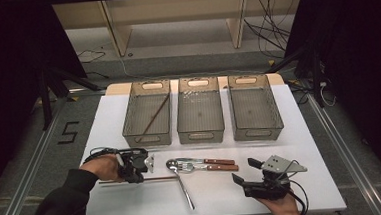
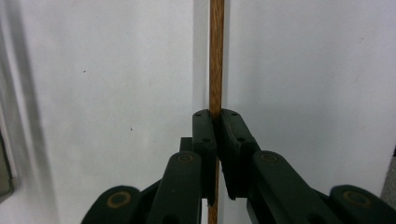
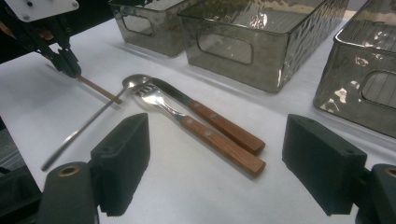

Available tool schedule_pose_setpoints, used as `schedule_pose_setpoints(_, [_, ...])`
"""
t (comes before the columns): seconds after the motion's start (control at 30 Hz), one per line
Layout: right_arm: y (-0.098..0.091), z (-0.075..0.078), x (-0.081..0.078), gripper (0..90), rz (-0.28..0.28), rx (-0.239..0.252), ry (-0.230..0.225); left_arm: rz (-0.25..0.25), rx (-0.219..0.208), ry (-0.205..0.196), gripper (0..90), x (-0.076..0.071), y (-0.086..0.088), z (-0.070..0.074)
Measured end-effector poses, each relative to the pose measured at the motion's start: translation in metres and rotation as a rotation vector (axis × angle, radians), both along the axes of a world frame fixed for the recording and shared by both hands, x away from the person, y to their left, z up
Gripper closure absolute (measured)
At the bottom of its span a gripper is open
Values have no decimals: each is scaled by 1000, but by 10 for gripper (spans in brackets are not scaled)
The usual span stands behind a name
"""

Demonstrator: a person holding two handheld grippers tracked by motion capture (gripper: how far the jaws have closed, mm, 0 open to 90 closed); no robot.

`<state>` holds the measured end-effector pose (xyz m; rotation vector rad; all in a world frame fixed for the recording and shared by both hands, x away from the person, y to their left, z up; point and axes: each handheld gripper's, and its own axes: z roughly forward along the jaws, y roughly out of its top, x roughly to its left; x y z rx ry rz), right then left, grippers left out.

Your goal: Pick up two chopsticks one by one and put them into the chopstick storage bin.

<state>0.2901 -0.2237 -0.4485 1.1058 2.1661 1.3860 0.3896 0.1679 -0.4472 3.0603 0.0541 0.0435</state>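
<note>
- The wooden chopstick (image 2: 216, 56) lies flat on the white worktop (image 1: 134, 201) near its front edge, toward the left side, running parallel to that edge; its far end reaches up to the spoon's handle.
- The left tool (image 1: 143, 163) is clenched on the chopstick: in the left gripper view the two black pads press the stick from both sides, and it passes straight up between them.
- To do the lift well, I would judge the grip should stay firm and square, since a thin round stick can roll or pivot between flat pads; raising it level, without dragging the free end, should keep it from nudging the spoon (image 1: 180, 180).
- Its likely home is the left bin (image 1: 129, 125) at the back edge, where another chopstick (image 1: 157, 113) already lies slantwise; coming in above the rim and lowering lengthwise seems the safest way in.
- The middle bin (image 1: 200, 133) and the right bin (image 1: 274, 116) stand just beside it in a row.
- A fork (image 3: 196, 126) and a knife (image 3: 212, 122), both wooden-handled, lie side by side at mid-worktop, touching or nearly touching the spoon's bowl.
- The right tool (image 3: 217, 168) is released, its jaws wide apart, resting near the front right corner and aimed toward the cutlery.
</note>
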Motion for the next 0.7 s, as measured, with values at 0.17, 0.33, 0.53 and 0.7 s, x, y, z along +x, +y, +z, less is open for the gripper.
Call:
schedule_pose_setpoints(0.17, [-2,1,0,241,-7,8,1,2,11,5,848,0,2,4])
schedule_pose_setpoints(0.33, [-1,1,0,241,-4,8,2,6,36,10,848,1,-1,1])
schedule_pose_setpoints(0.53, [0,0,0,241,-3,8,4,3,63,29,848,1,1,-2])
schedule_pose_setpoints(0.7, [-2,-1,1,241,-6,10,8,16,66,29,848,2,6,0])
